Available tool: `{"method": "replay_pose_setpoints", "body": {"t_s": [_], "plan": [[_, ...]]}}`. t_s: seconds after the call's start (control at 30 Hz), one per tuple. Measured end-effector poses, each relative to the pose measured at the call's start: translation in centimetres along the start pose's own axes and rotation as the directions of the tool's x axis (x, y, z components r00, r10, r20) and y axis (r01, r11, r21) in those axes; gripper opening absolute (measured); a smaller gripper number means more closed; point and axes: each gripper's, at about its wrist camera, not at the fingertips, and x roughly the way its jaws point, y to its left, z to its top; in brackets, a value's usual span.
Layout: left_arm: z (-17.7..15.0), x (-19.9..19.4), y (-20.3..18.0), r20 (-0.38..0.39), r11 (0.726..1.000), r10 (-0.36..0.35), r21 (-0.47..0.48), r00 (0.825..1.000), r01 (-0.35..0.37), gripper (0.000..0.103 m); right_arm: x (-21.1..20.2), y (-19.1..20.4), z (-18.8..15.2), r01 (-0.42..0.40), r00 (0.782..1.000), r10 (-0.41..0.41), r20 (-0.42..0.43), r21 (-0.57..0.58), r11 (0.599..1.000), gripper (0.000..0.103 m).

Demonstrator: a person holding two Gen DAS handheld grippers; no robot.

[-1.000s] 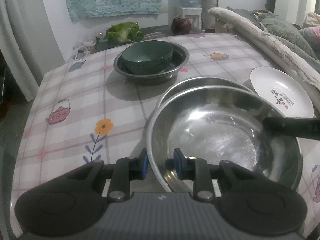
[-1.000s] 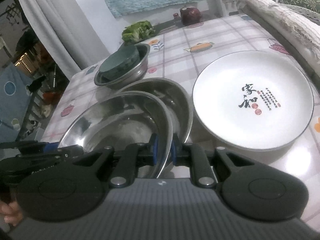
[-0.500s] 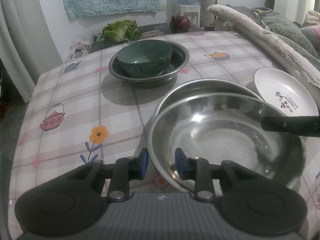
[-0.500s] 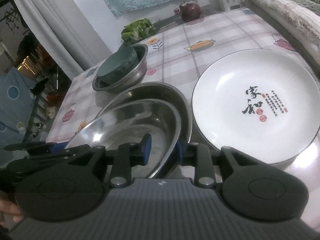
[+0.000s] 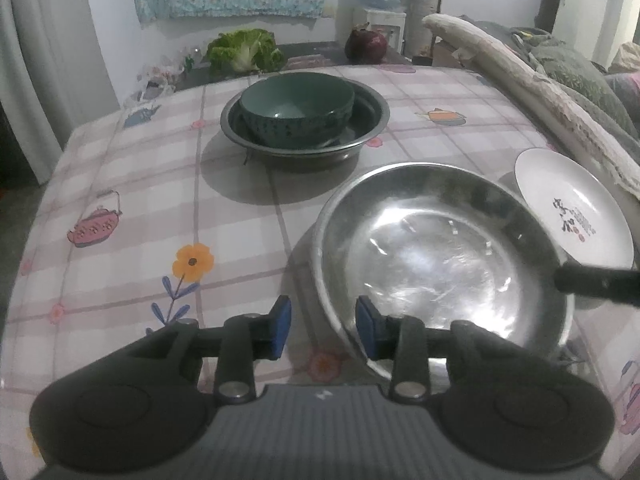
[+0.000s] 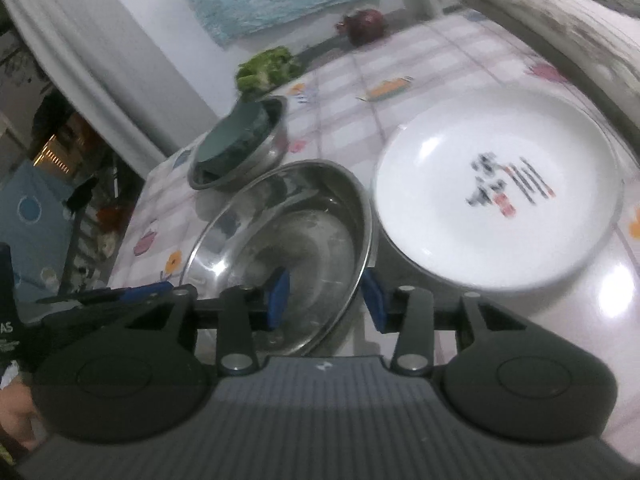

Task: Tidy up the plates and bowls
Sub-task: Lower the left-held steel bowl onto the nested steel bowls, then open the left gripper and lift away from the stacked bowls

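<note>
**Both tools let go of the nested steel basin**

The wide, shallow stainless-steel basin sits on the bench, nested in a second basin like it; only a sliver of that lower rim can be made out. Its near rim runs through the gap of the left tool, whose blue pads stand clear of the metal; those jaws have just been opening. The opposite rim passes between the pads of the right tool, likewise parted and not pressing, having also just been opening. So the basin lies between the two tools, each at one edge, neither nearer. Just to its right is the round white plate with printed characters. Farther back, the dark green ceramic bowl rests inside a smaller grey metal basin. The plate, closest to the right tool, looks the likely next piece.
</note>
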Motion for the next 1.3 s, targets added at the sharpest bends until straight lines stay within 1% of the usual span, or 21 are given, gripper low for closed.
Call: {"method": "replay_pose_setpoints", "body": {"t_s": [0.17, 0.2, 0.23, 0.27, 0.3, 0.33, 0.37, 0.4, 0.5, 0.57, 0.77, 0.9, 1.07, 1.2, 1.3], "plan": [[0.4, 0.9, 0.4, -0.015, 0.999, -0.039, -0.027, 0.999, 0.038, 0.036, 0.5, -1.7, -0.7, -0.024, 1.000, 0.026, -0.015, 0.120, 0.992, 0.040], [0.5, 1.0, 0.4, -0.014, 0.999, -0.040, -0.028, 0.999, 0.039, 0.033, 0.8, -1.9, -0.8, -0.028, 0.999, 0.030, -0.015, 0.134, 0.991, 0.039], [0.5, 1.1, 0.4, -0.012, 0.999, -0.035, -0.027, 0.999, 0.035, 0.025, 1.0, -2.0, -0.8, -0.033, 0.999, 0.036, -0.012, 0.144, 0.989, 0.039], [0.5, 1.2, 0.3, -0.014, 0.999, -0.031, -0.024, 0.999, 0.031, 0.021, 1.3, -2.1, -0.7, -0.036, 0.999, 0.039, -0.012, 0.154, 0.987, 0.037], [0.5, 1.3, 0.3, -0.017, 0.999, -0.028, -0.022, 0.999, 0.028, 0.018, 1.6, -2.2, -0.7, -0.040, 0.999, 0.042, -0.011, 0.158, 0.987, 0.036], [0.4, 1.5, 0.4, -0.019, 0.999, -0.028, -0.026, 0.999, 0.027, 0.017, 1.9, -2.1, -0.6, -0.043, 0.999, 0.045, -0.010, 0.156, 0.987, 0.033], [0.3, 1.5, 0.6, -0.016, 0.999, -0.035, -0.035, 0.999, 0.035, 0.017, 2.2, -2.1, -0.6, -0.041, 0.999, 0.044, -0.015, 0.152, 0.987, 0.026], [0.3, 1.5, 0.8, -0.014, 0.999, -0.037, -0.041, 0.999, 0.036, 0.017, 2.5, -2.0, -0.6, -0.040, 0.999, 0.044, -0.025, 0.150, 0.988, 0.024], [0.0, 1.3, 1.2, -0.008, 0.999, -0.014, -0.042, 1.000, 0.014, 0.015, 3.0, -1.3, -0.6, -0.032, 0.999, 0.037, -0.036, 0.123, 0.992, 0.023], [-0.3, 1.2, 1.7, -0.007, 0.999, 0.005, -0.046, 1.000, -0.005, 0.015, 3.2, -0.7, -0.7, -0.041, 0.998, 0.047, -0.049, 0.107, 0.993, 0.022], [-1.3, 0.3, 4.1, -0.020, 0.995, 0.030, -0.090, 0.999, -0.032, 0.015, 4.0, 1.4, -1.3, -0.078, 0.992, 0.083, -0.090, 0.055, 0.995, 0.022], [-2.2, -0.4, 4.9, -0.026, 0.992, 0.053, -0.109, 0.998, -0.056, 0.016, 4.5, 2.7, -1.7, -0.104, 0.988, 0.107, -0.113, 0.026, 0.994, 0.022], [-2.4, -0.6, 5.3, -0.035, 0.990, 0.068, -0.122, 0.997, -0.072, 0.017, 5.2, 3.6, -1.8, -0.118, 0.985, 0.118, -0.126, 0.002, 0.993, 0.024], [-2.4, -1.0, 5.1, -0.034, 0.991, 0.059, -0.118, 0.998, -0.063, 0.024, 5.1, 3.4, -1.6, -0.125, 0.984, 0.123, -0.130, -0.008, 0.992, 0.024], [-2.3, -2.0, 4.6, -0.002, 0.992, 0.078, -0.096, 0.997, -0.077, 0.032, 4.1, 3.1, -1.6, -0.107, 0.989, 0.104, -0.107, -0.025, 0.994, 0.024]]}}
